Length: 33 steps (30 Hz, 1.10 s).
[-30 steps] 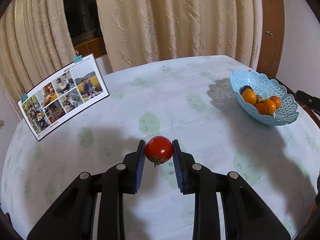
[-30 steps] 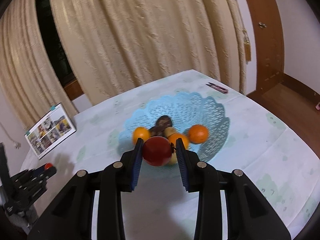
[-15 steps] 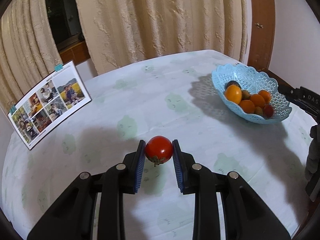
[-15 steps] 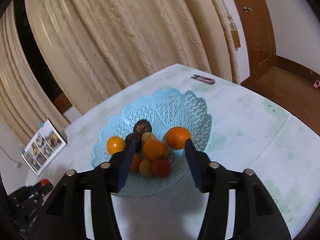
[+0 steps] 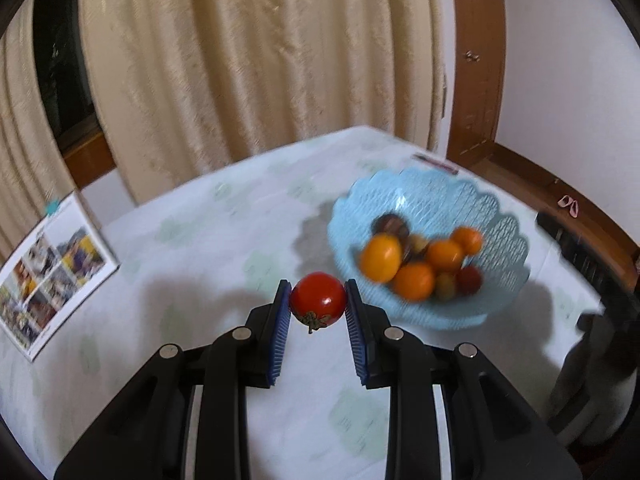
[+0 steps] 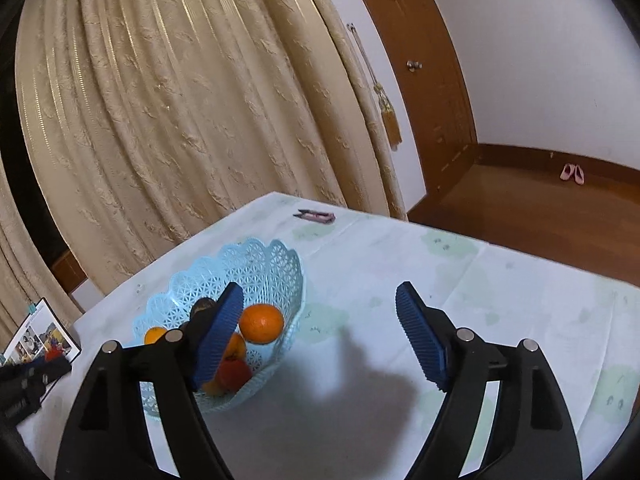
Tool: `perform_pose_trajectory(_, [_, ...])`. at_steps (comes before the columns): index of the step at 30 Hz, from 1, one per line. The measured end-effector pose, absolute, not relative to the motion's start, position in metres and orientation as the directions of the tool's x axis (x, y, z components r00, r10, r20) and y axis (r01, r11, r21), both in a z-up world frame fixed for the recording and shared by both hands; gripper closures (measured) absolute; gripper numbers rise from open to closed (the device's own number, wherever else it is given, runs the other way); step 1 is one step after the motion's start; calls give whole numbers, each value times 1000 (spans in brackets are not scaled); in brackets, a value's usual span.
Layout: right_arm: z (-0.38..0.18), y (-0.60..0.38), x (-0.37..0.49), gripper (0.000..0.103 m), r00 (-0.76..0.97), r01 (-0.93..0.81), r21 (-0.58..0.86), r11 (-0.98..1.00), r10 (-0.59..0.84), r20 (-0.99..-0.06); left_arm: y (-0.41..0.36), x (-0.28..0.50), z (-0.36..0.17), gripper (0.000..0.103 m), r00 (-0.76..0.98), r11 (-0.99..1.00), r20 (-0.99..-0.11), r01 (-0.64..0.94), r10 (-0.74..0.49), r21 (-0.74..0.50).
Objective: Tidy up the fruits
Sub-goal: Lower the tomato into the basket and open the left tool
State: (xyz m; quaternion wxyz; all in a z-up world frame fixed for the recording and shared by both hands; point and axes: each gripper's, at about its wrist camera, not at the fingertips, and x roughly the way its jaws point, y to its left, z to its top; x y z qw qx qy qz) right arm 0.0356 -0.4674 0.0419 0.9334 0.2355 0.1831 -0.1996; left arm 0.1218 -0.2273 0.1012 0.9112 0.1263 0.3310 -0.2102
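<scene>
Readable text: none in either view.
Photo collage board (image 5: 52,268), white card with a grid of colour snapshots, left edge of the left wrist view: pictures only; any caption too blurred to tell.
Same board (image 6: 40,340), lower left of the right wrist view: too small to show lettering.
Pale green-patterned white tablecloth (image 6: 400,264): motifs only, no letters.
Light blue plastic lattice basket (image 5: 500,240): no label or brand visible.

Red tomato (image 5: 318,299), light-blue lattice basket (image 6: 256,268), oranges (image 6: 261,323).
</scene>
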Motion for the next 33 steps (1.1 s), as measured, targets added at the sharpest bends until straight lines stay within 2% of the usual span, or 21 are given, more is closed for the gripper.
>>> perform_pose_trajectory(8, [40,-468,36,18,851,461,365,809,-286,-441,-288,142,107,75,680,846,-643,524,-351,93])
perform_pose_trajectory(17, [40,-475,32,18,841,487,381,786,-305,-447,-337,157,95,75,663,808,-649,576,-374,122])
perform_pose_trajectory(22, [41,-474,31,15,839,495,372,785,-321,-439,-347,167,83,75,651,805,-662,580,-371,119])
perform_pose_trajectory(33, [42,-475,30,15,840,499,371,783,-333,-428,-357,173,69,75,636,804,-680,584,-366,113])
